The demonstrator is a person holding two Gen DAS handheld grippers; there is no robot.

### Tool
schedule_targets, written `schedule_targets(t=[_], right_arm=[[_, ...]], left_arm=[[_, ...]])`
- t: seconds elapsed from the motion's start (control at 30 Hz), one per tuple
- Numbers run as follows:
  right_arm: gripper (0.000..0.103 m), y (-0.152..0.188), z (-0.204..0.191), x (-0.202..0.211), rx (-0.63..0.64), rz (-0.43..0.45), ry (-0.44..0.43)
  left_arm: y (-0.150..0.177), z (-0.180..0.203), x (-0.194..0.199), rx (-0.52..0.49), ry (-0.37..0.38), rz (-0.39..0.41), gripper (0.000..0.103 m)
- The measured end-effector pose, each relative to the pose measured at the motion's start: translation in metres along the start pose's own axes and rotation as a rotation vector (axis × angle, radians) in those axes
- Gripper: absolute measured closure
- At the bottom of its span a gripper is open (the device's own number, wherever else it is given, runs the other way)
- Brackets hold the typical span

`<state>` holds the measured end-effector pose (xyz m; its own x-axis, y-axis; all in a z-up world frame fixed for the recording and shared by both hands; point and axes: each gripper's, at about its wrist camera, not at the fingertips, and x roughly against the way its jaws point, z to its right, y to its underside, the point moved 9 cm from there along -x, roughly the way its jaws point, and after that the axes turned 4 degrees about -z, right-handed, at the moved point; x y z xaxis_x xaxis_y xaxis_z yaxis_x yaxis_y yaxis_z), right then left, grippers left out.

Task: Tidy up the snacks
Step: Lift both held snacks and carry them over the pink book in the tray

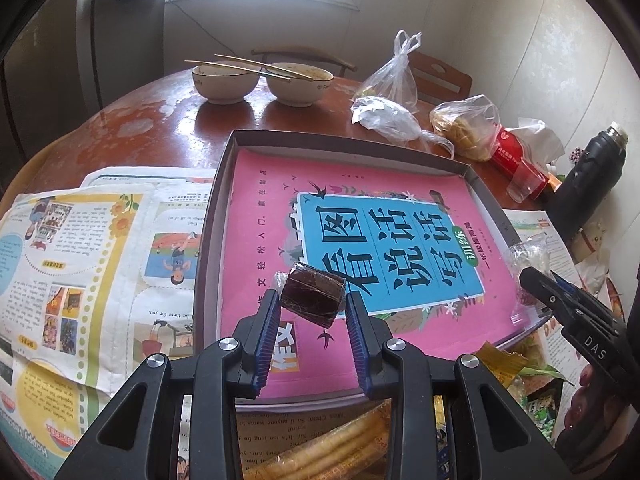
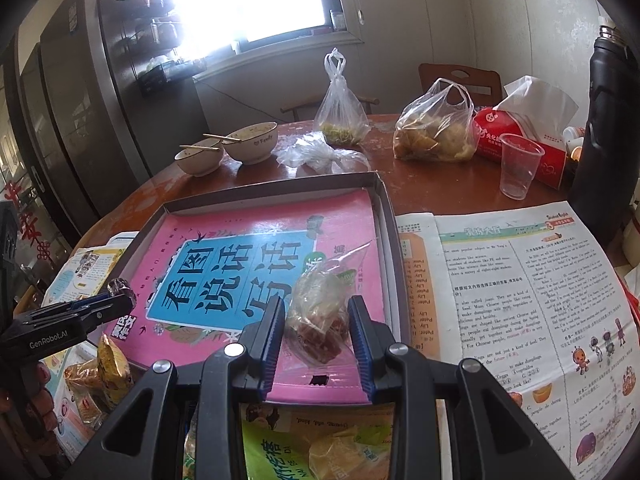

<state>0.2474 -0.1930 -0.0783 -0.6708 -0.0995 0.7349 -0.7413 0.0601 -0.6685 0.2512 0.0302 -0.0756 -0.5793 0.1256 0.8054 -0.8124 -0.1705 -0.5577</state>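
Two snacks up over the box, one in each claw
Left gripper [image 1: 313, 312] clamped on a dark brown wrapped sweet [image 1: 312, 298], right gripper [image 2: 316, 322] pinching a clear packet of reddish candy [image 2: 320, 312]; both held above the pink workbook [image 1: 280, 216] lying in the shallow cardboard box [image 1: 208, 240], more snack packets [image 2: 100, 368] heaped by the box's near edge

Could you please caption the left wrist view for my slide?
Left hand-held gripper holds a dark wrapped snack above the pink book in the tray.
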Motion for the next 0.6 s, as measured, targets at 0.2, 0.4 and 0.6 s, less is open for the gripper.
schedule_targets(t=[0.2, 0.4, 0.6], right_arm=[[0.07, 0.004, 0.001, -0.008, 0.003, -0.026, 0.006], [0.07, 0.008, 0.002, -0.012, 0.002, -0.044, 0.009], [0.069, 0.01, 0.002, -0.015, 0.002, -0.061, 0.016]], left_arm=[[0.002, -0.001, -0.006, -0.003, -0.005, -0.016, 0.069], [0.002, 0.0, -0.006, -0.017, -0.013, -0.016, 0.069], [0.003, -0.001, -0.008, -0.019, -0.019, -0.021, 0.068]])
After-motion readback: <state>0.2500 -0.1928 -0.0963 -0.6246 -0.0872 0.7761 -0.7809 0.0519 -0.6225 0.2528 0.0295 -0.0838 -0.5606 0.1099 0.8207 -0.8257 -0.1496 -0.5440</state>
